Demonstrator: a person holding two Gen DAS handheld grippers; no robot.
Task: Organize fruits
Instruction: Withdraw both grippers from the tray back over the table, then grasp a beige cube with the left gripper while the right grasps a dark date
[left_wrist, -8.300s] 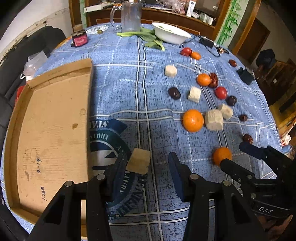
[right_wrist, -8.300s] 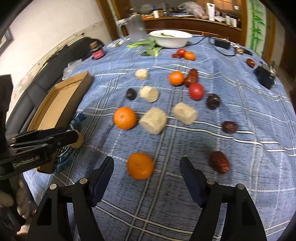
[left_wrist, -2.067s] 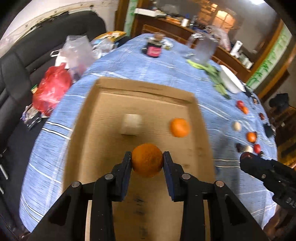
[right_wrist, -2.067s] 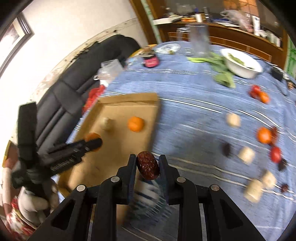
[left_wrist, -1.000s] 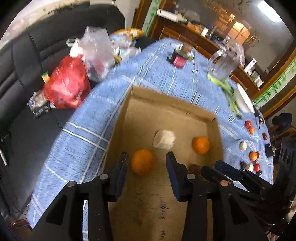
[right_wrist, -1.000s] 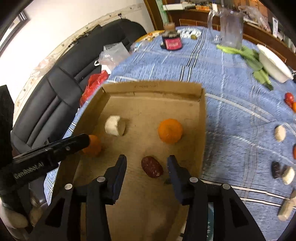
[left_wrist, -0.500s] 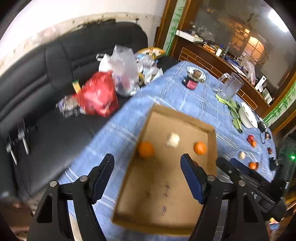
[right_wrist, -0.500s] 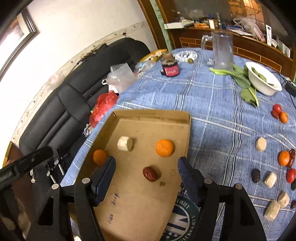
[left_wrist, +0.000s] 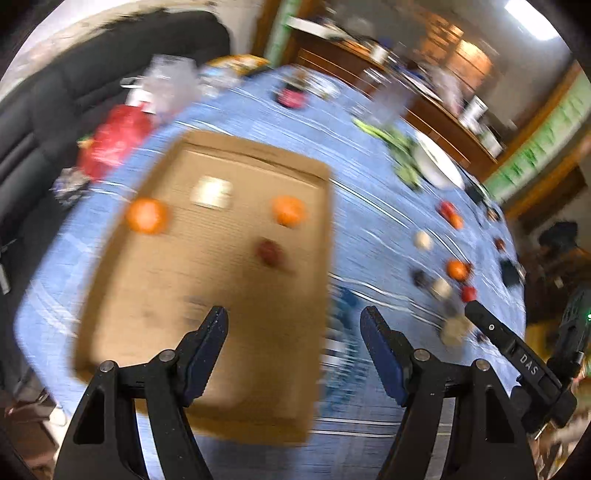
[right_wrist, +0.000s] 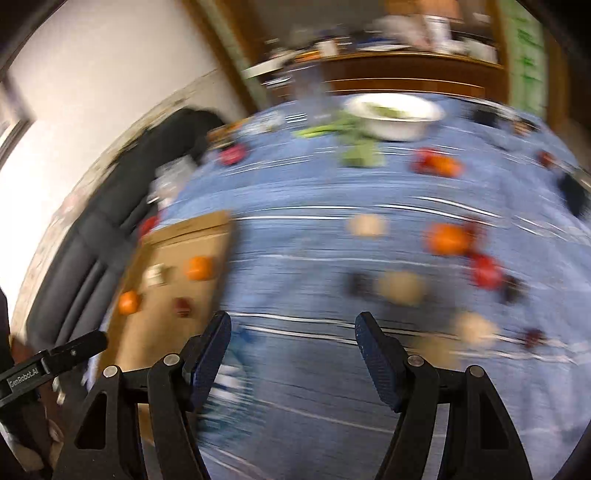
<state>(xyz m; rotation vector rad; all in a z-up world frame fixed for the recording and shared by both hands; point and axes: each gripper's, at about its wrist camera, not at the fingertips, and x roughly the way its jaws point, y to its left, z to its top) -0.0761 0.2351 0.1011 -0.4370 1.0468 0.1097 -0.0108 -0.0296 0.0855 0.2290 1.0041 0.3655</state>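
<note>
Both views are motion-blurred. The cardboard tray lies on the blue cloth and holds two oranges, a pale cube and a red date. My left gripper is open and empty above the tray's near right part. My right gripper is open and empty above the cloth, right of the tray. Loose fruit lies on the cloth: an orange, a tomato, pale cubes and dark dates.
A white bowl with greens stands at the table's far side. A black sofa with a red bag runs along the left of the table. The right gripper's finger shows in the left view.
Both grippers let go of the orange and the date in the tray and opened wide. Both cameras have since swung right, toward the loose fruit.
</note>
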